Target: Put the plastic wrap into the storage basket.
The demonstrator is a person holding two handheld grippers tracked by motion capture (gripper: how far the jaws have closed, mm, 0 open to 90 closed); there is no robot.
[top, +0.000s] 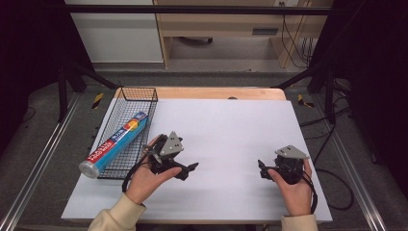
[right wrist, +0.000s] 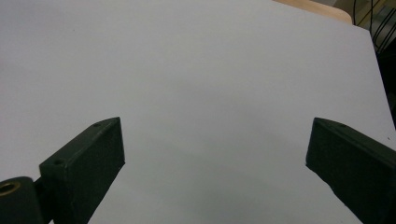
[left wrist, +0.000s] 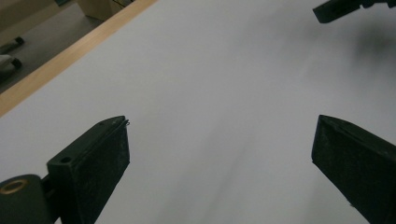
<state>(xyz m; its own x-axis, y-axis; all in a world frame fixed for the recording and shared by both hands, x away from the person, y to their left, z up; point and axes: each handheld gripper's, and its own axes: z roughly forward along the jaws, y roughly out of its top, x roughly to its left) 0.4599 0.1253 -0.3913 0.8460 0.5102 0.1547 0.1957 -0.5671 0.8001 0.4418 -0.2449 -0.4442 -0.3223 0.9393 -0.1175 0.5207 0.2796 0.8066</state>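
1. One wire basket (top: pixel 126 103), black mesh, rectangular, at the table's left edge running to its far-left corner; part of it also shows at the top right corner of the right gripper view (right wrist: pixel 375 21).
2. One foil-wrap box (top: pixel 114 144), long and blue with a red-yellow label patch, lying diagonally in the basket. Its near end has a round silver cap and sticks out over the basket's near-left rim, past the table's left edge.
3. One table (top: pixel 231 130): matte white sheet on top, pale wood strip showing along the far edge.
4. Two grippers, black, each with a grey three-cornered plate on top and a trailing cable.
5. Left gripper (top: pixel 188 170): held in the left hand (top: pixel 144 180), near the basket's near-right corner, jaws wide apart with nothing between them, pointing right over bare white sheet. Left gripper view (left wrist: pixel 219 154) shows two flat, blocky, matte pads.
6. Right gripper (top: pixel 262 169): held in the right hand (top: pixel 296 190), toward the near-right corner, pointing left. Right gripper view (right wrist: pixel 215 154) shows its jaws spread wide, nothing held.
7. Two sleeves, cream, at the near edge.
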